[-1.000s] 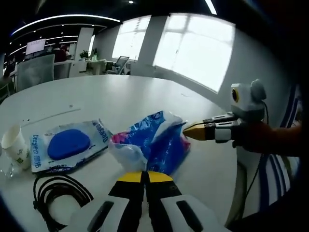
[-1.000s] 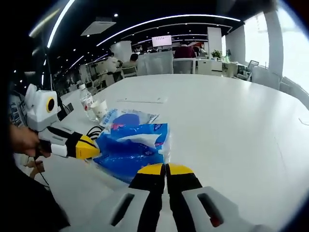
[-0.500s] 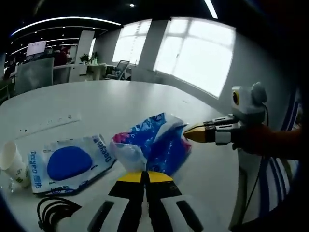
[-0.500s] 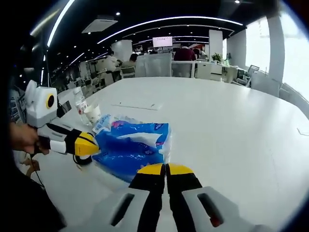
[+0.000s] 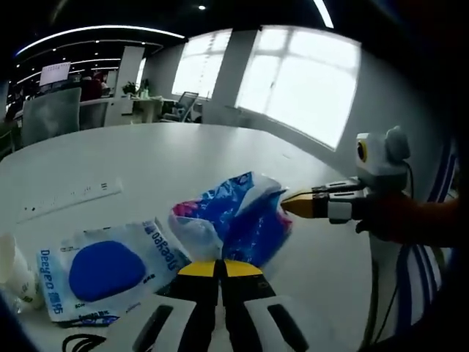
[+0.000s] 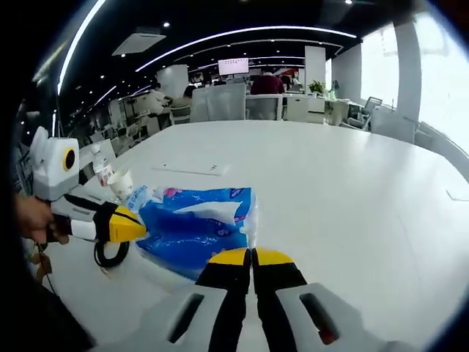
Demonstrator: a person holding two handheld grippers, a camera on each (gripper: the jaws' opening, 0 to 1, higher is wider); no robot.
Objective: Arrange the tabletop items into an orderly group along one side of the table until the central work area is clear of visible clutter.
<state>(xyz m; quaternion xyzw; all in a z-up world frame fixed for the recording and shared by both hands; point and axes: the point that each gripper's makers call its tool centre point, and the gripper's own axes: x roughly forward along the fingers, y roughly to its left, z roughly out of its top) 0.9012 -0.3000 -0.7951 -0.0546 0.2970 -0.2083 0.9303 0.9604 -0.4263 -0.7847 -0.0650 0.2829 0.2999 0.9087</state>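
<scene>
Blue packet (image 5: 238,220): we see it lifted over the white table (image 5: 183,158), pinched at two opposite ends.
Left gripper (image 5: 222,268): we find its jaws together on the packet's near edge.
Right gripper (image 6: 251,257): likewise clamped on that packet's other end.
Pouch (image 5: 102,268): flat, left of the packet.
Cup (image 6: 121,185): beyond a black cable (image 6: 110,253).

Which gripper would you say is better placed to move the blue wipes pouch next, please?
Left, probably. The left gripper sits right beside the blue wipes pouch, while the right gripper is across the blue tissue pack. Both look shut on that pack.
</scene>
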